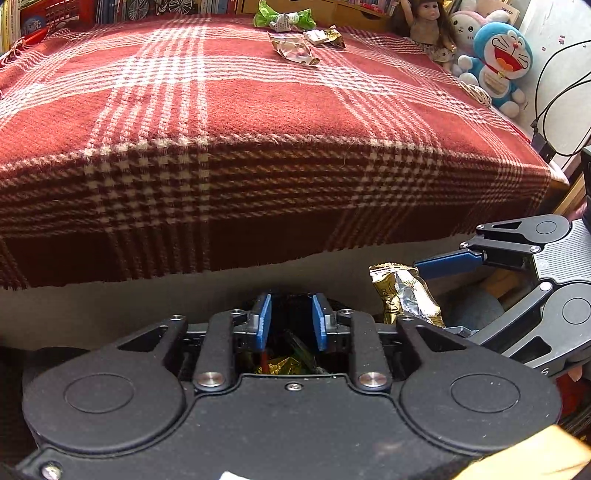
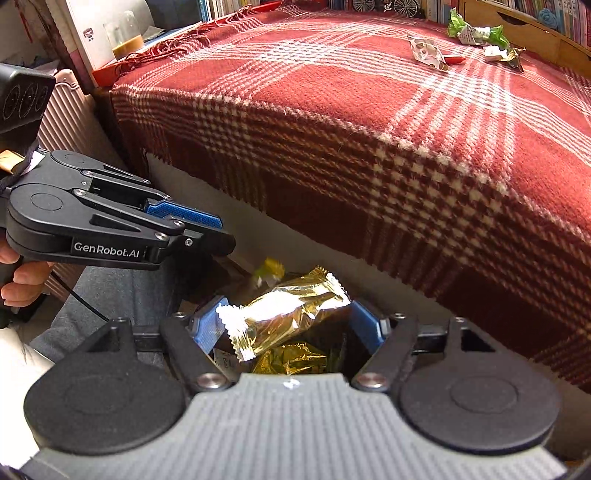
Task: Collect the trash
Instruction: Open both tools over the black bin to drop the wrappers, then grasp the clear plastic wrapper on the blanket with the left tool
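My right gripper (image 2: pixel 286 325) is shut on a large gold foil wrapper (image 2: pixel 288 314) that spans its wide-set blue pads; the left wrist view shows that wrapper (image 1: pixel 402 295) too. Below it lies a dark bin opening with more gold wrappers (image 2: pixel 291 358). My left gripper (image 1: pixel 291 321) stands open over the same bin with nothing between its pads. A blurred yellow scrap (image 2: pixel 269 269) is under its tip. More trash lies at the far side of the red plaid bed (image 1: pixel 221 110): a green wrapper (image 1: pixel 284 16), a spotted foil wrapper (image 1: pixel 293 51) and small white and gold pieces (image 1: pixel 325 37).
A doll and plush toys (image 1: pixel 498 62) sit along the bed's right edge, with black cables (image 1: pixel 554 110) on the wall behind. A pink ribbed suitcase (image 2: pixel 62 122) stands left of the bed. Grey-clothed legs (image 2: pixel 122 295) are beside the bin. Bookshelves line the back.
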Motion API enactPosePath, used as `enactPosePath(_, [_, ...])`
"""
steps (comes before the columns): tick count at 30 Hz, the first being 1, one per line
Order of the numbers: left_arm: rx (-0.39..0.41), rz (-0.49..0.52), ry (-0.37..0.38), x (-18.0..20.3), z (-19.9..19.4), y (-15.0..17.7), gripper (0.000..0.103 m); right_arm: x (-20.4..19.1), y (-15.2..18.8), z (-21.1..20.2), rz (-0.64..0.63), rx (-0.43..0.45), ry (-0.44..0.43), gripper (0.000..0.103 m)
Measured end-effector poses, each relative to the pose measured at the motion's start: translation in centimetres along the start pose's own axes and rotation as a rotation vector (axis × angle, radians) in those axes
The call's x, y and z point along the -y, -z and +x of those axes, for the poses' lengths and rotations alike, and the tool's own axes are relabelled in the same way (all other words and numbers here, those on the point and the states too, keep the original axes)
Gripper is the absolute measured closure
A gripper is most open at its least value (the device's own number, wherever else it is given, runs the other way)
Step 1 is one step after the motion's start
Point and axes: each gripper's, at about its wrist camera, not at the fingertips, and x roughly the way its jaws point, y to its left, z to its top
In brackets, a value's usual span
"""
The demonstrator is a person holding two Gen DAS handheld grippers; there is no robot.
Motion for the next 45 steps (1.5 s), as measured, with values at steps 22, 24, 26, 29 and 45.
enactPosePath(22, [0.019,-0.001,-0.011,-0.1,-0.4,-0.4,0.058,0.1,-0.2,0.0,0.007,-0.009,-0.002,0.009])
enactPosePath(24, [0.036,0.001,-0.014,-0.1,-0.9,-0.8,0.057,0.3,-0.4,-0.4,0.011,0.005,-0.001,0.009])
enactPosePath(26, [0.063,0.002,-0.009,-0.1,-1.6,-1.5,0.057,0.5,-0.7,-1.0,0.008,0.031,0.004,0.009])
enactPosePath(29, [0.134,0.005,0.004,-0.1,-3.1,-2.8,0.052,1.0,-1.5,-2.6,0.005,0.099,0.025,0.009])
enactPosePath(45, [0.358,0.005,-0.017,1.7,-0.5,-15.4,0.041,9.3,-9.3,-8.4,0.147,0.434,0.247,0.014])
